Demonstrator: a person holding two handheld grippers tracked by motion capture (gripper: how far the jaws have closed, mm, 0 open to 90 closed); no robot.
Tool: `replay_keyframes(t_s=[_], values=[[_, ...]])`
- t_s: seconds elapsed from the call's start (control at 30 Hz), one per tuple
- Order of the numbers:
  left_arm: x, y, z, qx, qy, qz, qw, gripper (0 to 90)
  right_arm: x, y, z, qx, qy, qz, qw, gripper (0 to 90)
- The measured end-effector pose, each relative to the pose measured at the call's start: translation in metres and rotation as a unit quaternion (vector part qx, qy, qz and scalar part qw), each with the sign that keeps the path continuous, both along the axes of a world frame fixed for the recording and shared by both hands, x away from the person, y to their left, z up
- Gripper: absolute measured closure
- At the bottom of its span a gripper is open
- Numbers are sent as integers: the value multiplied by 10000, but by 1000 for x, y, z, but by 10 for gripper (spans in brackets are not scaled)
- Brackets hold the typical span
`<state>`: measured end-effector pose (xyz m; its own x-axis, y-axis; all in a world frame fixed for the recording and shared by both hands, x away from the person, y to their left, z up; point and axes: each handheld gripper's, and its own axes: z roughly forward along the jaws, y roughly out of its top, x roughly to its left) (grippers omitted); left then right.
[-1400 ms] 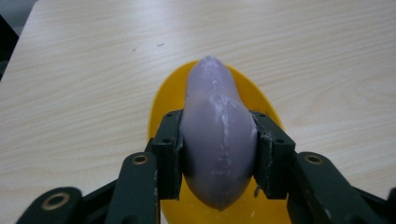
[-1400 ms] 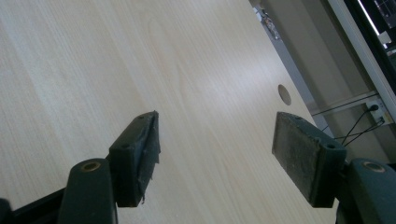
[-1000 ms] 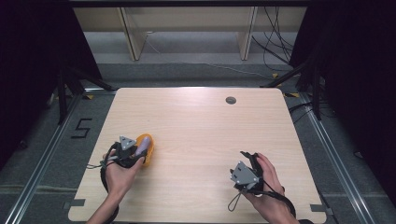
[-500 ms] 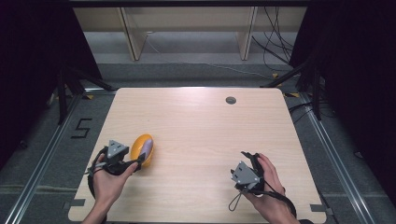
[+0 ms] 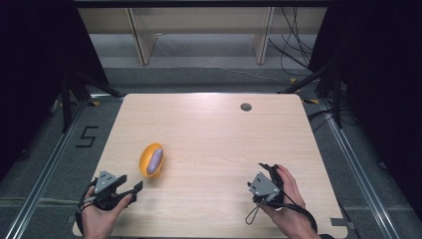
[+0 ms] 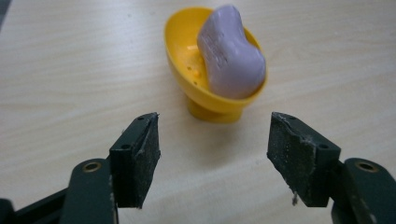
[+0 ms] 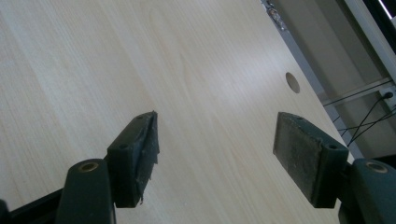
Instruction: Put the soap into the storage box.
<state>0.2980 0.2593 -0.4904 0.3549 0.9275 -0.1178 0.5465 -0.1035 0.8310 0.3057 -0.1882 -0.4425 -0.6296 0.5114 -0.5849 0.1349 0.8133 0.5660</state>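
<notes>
A yellow soap dish (image 5: 151, 160) stands on the wooden table (image 5: 209, 129), left of centre in the high view, with a purple bar of soap (image 5: 157, 158) lying in it. In the left gripper view the soap leans across the bowl, one end raised over the rim, and the dish sits upright on its small foot.

The left gripper (image 5: 130, 188) is at the lower left of the high view, near the table's front edge, just short of the dish and apart from it. Its jaws have just been opening and then easing in a little; they stand wide apart with nothing between them, and the dish sits beyond their tips. The right gripper (image 5: 266, 169) rests at the lower right, well away from the dish, jaws also spread, only bare tabletop ahead of them and a small round hole (image 5: 246, 106) toward the far edge.

To my eye the placing is done: soap in the dish, dish set down and let go. What seems left is for the left hand to draw clear.
</notes>
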Motion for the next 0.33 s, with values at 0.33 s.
replay_keyframes(t_s=[0.33], values=[[5,-2,-4,19,92,-127,9999,343,1,-4,-3,113,178,-50,9998,321]])
